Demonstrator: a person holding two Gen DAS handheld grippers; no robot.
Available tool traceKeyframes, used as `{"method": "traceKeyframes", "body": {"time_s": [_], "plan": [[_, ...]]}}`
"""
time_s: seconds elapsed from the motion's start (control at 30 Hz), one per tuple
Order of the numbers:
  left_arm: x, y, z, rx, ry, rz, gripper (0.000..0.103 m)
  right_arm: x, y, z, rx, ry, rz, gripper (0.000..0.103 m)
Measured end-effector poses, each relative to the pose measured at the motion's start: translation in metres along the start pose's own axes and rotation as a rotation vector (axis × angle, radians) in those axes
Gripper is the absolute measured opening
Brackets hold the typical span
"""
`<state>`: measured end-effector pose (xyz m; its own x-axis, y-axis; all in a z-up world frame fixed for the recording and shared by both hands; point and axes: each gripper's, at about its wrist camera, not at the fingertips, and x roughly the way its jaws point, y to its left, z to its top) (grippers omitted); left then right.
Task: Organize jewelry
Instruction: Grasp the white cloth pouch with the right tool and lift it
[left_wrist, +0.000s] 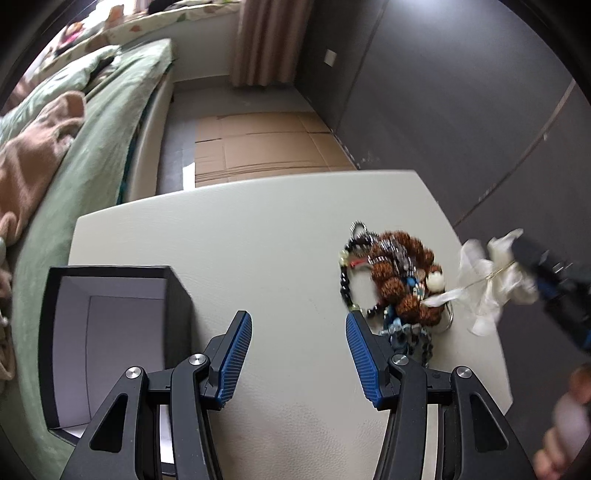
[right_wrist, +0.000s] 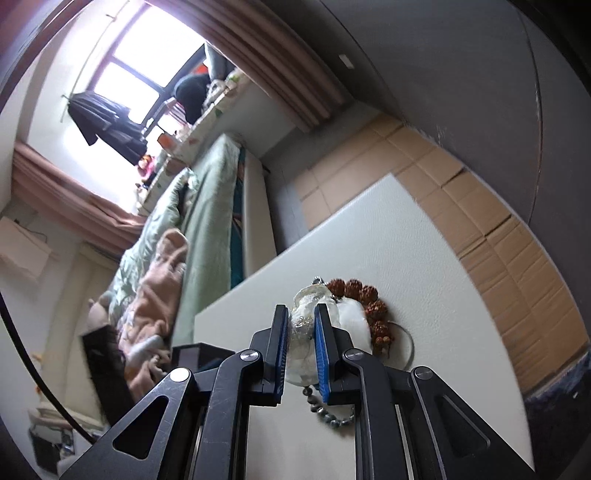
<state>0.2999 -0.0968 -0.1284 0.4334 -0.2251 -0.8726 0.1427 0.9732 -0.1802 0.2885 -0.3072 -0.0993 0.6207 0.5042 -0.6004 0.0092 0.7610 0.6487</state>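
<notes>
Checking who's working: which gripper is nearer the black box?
Left. The left gripper hangs open right beside the box; the right gripper is across the table, shut on a white ornament.

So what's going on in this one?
A person with a gripper in each hand is sorting a jewelry pile on a white table. The right gripper is shut on a white, gauzy piece at the pile's edge, beside the brown beads; whether it has lifted clear is hard to tell. The left gripper is open and holds nothing, above the table between the pile and an open black box. What shows of the box's inside is bare.
</notes>
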Motion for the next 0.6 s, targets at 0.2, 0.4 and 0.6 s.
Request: {"method": "traceKeyframes", "body": {"time_s": [0.2, 0.4, 0.6], "plan": [[0.015, -0.026, -0.006, 0.153, 0.026, -0.007, 0.055, -0.021, -0.001, 0.000, -0.016, -0.034, -0.019, 0.015], [0.036, -0.043, -0.010, 0.285, 0.071, -0.036, 0.055, -0.025, -0.021, 0.005, 0.027, -0.018, -0.061, 0.015], [0.045, -0.049, -0.008, 0.324, 0.065, -0.063, 0.048, -0.026, -0.023, 0.004, 0.028, -0.006, -0.053, 0.015]]}}
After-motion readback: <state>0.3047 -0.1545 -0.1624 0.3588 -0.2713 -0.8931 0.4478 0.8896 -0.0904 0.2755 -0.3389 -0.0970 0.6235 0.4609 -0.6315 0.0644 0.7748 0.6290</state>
